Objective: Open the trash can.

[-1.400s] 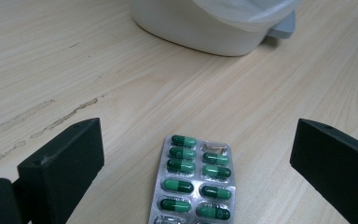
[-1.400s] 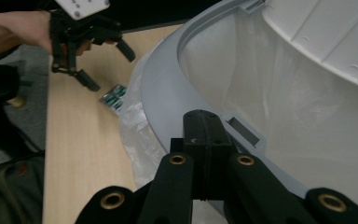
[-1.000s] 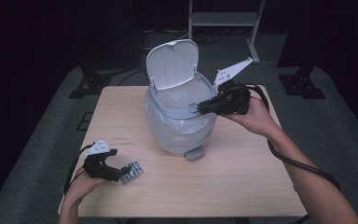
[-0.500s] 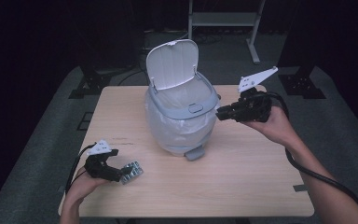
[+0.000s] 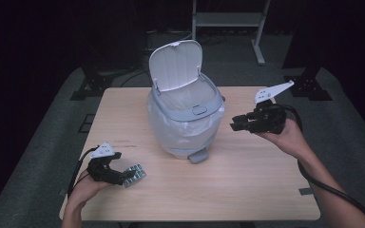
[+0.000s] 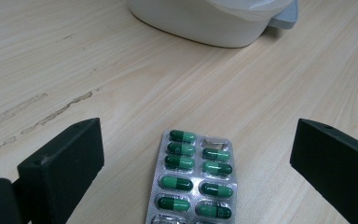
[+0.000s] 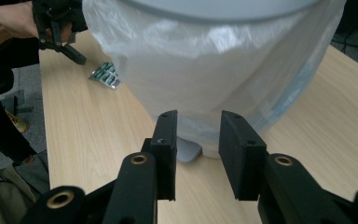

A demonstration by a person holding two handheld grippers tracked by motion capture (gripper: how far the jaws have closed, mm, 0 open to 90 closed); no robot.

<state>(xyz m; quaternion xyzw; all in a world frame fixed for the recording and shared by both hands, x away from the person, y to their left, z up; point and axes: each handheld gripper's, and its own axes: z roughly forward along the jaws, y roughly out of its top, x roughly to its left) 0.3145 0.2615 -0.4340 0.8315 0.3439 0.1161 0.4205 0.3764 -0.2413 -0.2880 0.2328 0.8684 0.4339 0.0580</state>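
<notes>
Straddling the blister pack [image 6: 193, 182] with wide-open, empty fingers, the left gripper [image 5: 119, 176] is not gripping yet; the right gripper [image 5: 237, 124], empty, has been opening beside the open bin [image 5: 185, 118].

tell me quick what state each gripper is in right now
left gripper: open, jaws either side of the pill blister pack, not gripping it.
right gripper: partly open, jaws just opening, holding nothing.

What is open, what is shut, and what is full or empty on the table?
White plastic bin with a grey rim: upright, lined with a clear bag.
White bin lid: flipped open.
Silver blister pack of green capsules: flat on the wooden table, some pockets empty.
Left gripper: open, jaws either side of the pack, not touching.
Right gripper: slightly open, jaws just opening, holding nothing.
</notes>
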